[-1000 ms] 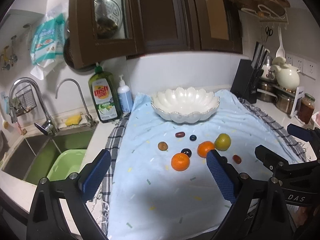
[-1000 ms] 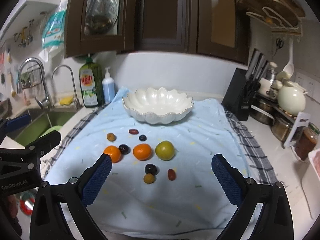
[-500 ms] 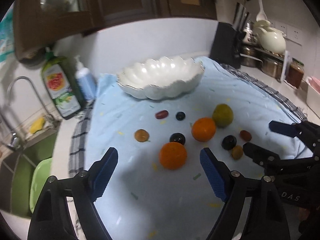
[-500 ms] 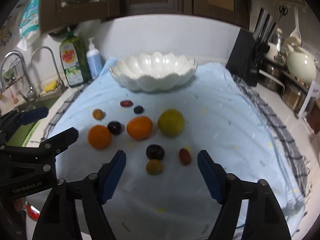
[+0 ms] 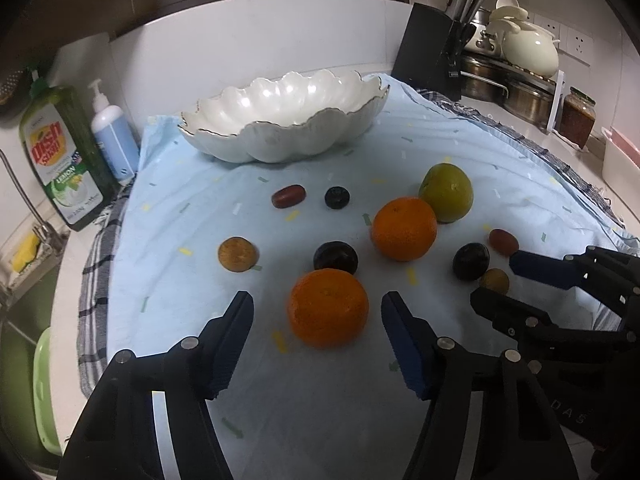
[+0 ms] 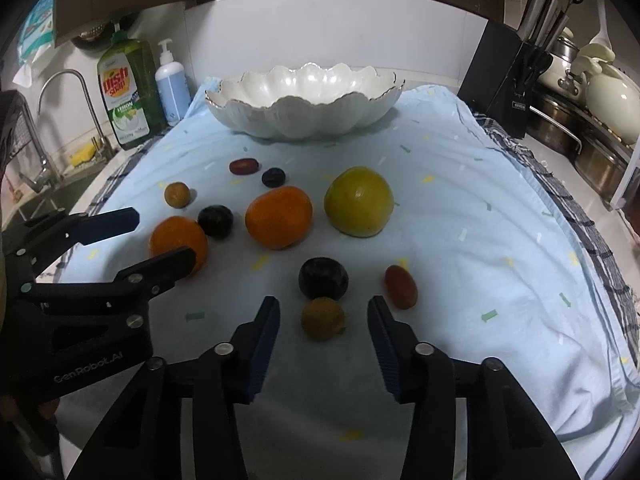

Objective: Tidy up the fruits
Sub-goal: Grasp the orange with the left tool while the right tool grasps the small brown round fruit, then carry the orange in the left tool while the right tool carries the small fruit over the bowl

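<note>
Fruits lie scattered on a light blue cloth (image 5: 520, 184) in front of an empty white scalloped bowl (image 5: 280, 120) (image 6: 304, 104). My left gripper (image 5: 318, 320) (image 6: 164, 236) straddles the nearest orange (image 5: 328, 308) (image 6: 178, 240); its jaws are closing and a gap shows on each side. My right gripper (image 6: 323, 320) (image 5: 496, 280) straddles a small brown fruit (image 6: 323, 318) (image 5: 495, 280), jaws closing, pads clear of it. A dark plum (image 6: 323, 278) and a red oval fruit (image 6: 401, 286) lie just beyond. A second orange (image 6: 279, 216) and a yellow-green fruit (image 6: 359, 202) sit mid-cloth.
A green dish soap bottle (image 6: 126, 92) and a pump bottle (image 6: 172, 88) stand at the back left beside the sink tap (image 6: 80, 96). A black knife block (image 6: 508, 80), pots (image 6: 560, 128) and a cream teapot (image 5: 528, 48) line the right side. More small fruits (image 5: 237, 254) lie left.
Both grippers have come down and forward to the fruits, and both pairs of jaws have narrowed. The left now frames the near orange, the right the small brown fruit.
</note>
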`<state>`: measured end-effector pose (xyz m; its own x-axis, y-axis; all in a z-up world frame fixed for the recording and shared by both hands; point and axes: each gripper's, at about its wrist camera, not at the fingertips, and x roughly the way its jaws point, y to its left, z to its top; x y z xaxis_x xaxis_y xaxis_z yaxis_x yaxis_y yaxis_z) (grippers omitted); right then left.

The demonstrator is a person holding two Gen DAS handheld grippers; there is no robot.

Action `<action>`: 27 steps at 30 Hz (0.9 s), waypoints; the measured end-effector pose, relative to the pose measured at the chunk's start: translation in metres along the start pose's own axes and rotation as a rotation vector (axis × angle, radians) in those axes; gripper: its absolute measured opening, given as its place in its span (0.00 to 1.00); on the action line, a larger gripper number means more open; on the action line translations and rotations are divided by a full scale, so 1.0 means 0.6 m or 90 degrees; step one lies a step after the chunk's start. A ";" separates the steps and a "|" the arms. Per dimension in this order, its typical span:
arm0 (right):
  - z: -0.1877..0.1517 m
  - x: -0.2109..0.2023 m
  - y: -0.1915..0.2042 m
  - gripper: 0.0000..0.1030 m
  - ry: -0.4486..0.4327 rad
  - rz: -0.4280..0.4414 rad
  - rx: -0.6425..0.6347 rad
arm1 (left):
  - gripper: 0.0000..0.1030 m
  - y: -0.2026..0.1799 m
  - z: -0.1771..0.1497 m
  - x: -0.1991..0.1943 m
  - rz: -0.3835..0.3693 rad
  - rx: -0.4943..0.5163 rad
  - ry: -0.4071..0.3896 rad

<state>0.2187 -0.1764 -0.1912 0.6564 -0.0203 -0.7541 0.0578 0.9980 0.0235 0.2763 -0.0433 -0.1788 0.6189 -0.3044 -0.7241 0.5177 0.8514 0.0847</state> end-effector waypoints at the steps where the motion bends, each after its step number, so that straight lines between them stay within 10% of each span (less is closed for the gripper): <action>1: -0.001 0.002 0.002 0.41 0.003 -0.001 -0.002 | 0.59 0.001 0.000 0.002 -0.002 0.001 0.002; 11: -0.005 0.012 0.005 0.24 0.015 -0.012 -0.003 | 0.43 -0.001 -0.004 0.022 -0.021 0.007 0.017; 27: 0.017 -0.034 0.010 0.23 -0.029 -0.004 0.018 | 0.41 0.012 0.012 -0.027 -0.033 -0.005 -0.014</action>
<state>0.2132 -0.1704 -0.1689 0.6896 -0.0297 -0.7236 0.0825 0.9959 0.0377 0.2742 -0.0351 -0.1614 0.6036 -0.3576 -0.7126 0.5453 0.8372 0.0418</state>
